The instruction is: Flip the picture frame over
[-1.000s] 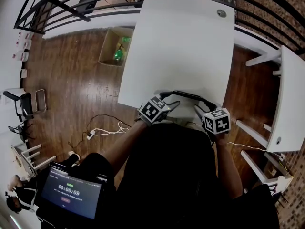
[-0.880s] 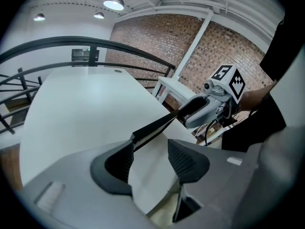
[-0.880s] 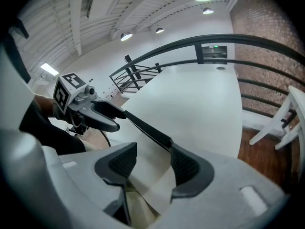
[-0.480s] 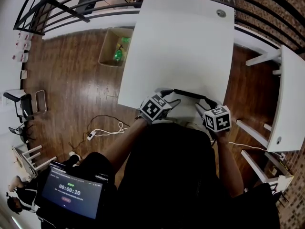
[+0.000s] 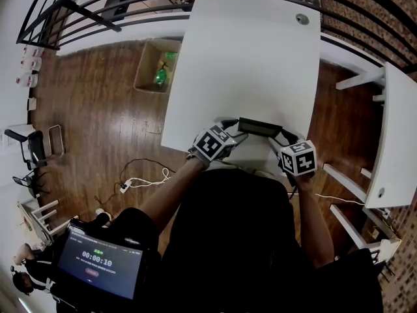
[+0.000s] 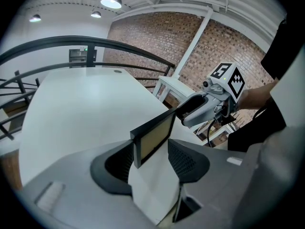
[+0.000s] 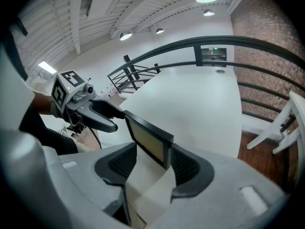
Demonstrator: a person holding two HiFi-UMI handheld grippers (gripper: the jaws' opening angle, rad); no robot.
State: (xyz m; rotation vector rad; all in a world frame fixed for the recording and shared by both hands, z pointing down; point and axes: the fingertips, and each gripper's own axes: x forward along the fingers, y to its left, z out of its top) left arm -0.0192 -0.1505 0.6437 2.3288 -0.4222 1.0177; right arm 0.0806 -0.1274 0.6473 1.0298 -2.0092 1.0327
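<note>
A black picture frame with a tan panel stands lifted on its long edge over the near end of the white table. My left gripper is shut on its left end and my right gripper on its right end. In the left gripper view the frame runs from between my jaws across to the right gripper. The right gripper view shows the frame between its jaws, with the left gripper at the far end.
A cardboard box sits on the wood floor left of the table. Black railing curves round the far side. White furniture stands to the right. Cables lie on the floor, and a tablet sits at lower left.
The frame lay low and flat at the table's near edge; now it is raised and turned up onto its edge, both grippers having lifted slightly with it.
</note>
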